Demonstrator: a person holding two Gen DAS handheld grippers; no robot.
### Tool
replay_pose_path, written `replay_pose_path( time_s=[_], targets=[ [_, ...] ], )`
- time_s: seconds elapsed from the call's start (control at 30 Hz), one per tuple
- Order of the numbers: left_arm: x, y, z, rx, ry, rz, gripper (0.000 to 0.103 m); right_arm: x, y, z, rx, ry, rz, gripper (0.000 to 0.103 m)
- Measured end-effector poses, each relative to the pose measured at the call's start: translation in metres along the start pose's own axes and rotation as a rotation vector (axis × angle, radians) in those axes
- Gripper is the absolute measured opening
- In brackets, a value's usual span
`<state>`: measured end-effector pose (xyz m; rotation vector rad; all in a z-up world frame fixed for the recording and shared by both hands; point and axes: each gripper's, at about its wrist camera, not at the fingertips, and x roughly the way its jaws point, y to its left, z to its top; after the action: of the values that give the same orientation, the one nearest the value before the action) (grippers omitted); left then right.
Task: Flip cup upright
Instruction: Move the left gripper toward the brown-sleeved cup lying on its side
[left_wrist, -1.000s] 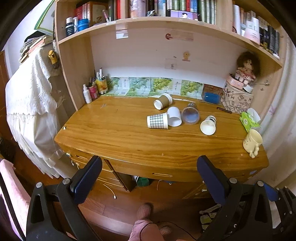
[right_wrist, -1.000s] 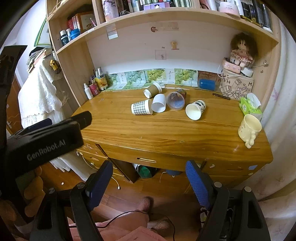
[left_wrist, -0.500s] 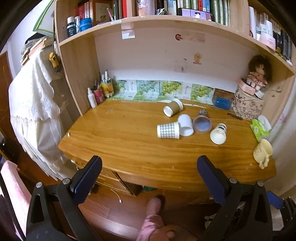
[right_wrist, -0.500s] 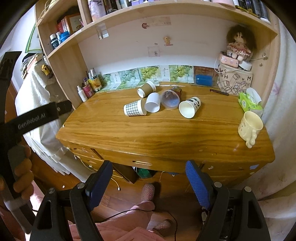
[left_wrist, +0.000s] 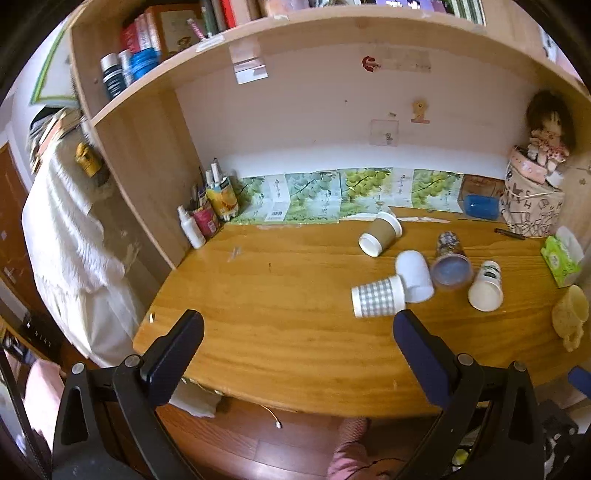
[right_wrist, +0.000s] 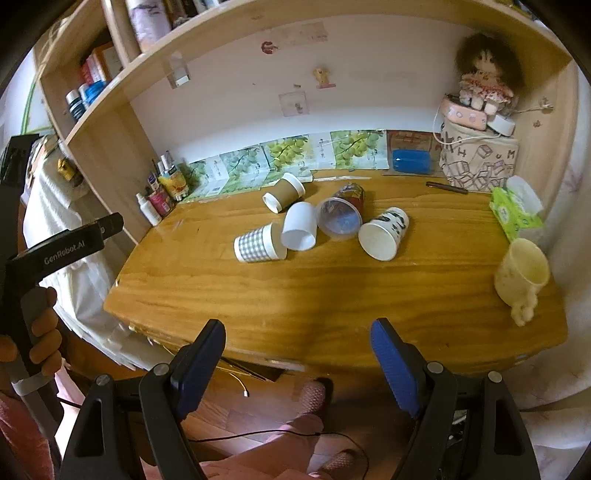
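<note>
Several cups lie on their sides in a cluster on the wooden desk (left_wrist: 280, 325): a grey checked paper cup (left_wrist: 376, 297) (right_wrist: 258, 243), a plain white cup (left_wrist: 415, 275) (right_wrist: 300, 230), a brown sleeved cup (left_wrist: 380, 234) (right_wrist: 283, 192), a clear plastic cup (left_wrist: 450, 260) (right_wrist: 341, 216) and a white printed cup (left_wrist: 487, 286) (right_wrist: 384, 234). My left gripper (left_wrist: 297, 325) is open and empty over the desk's front edge, just left of the checked cup. My right gripper (right_wrist: 297, 332) is open and empty at the front edge (right_wrist: 332, 354), short of the cups.
A cream mug (right_wrist: 522, 275) stands upright at the desk's right front. A green tissue pack (right_wrist: 517, 208), a patterned box with a doll (right_wrist: 480, 162) and bottles (left_wrist: 207, 218) line the back. Shelves hang overhead. The person's hand holds the left gripper's handle (right_wrist: 44, 332).
Both grippers have moved forward and up toward the desk; the cups now look larger and closer. The cups have not moved. Both stay open.
</note>
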<state>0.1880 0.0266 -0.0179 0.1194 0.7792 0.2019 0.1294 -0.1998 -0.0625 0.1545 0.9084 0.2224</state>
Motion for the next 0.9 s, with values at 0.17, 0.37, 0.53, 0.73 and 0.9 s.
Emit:
replay_pose_path(
  time_s=[0.17, 0.37, 0.53, 0.73, 0.9],
  targets=[
    [0.042, -0.004, 0.033, 0.046, 0.033, -0.035, 0.102, 0.029, 0.004, 0.03, 0.005, 0.012, 0.004, 0.082],
    [0.087, -0.013, 0.071, 0.117, 0.053, -0.049, 0.102, 0.064, 0.009, 0.069, 0.01, 0.014, -0.018, 0.082],
    [0.117, -0.023, 0.1, 0.197, 0.051, -0.08, 0.102, 0.093, 0.009, 0.099, 0.05, 0.027, -0.025, 0.082],
    [0.155, -0.037, 0.125, 0.28, 0.068, -0.125, 0.102, 0.119, 0.007, 0.124, 0.088, 0.016, -0.023, 0.082],
    [0.188, -0.052, 0.136, 0.353, 0.096, -0.139, 0.102, 0.136, 0.006, 0.141, 0.096, -0.02, -0.035, 0.082]
  ],
)
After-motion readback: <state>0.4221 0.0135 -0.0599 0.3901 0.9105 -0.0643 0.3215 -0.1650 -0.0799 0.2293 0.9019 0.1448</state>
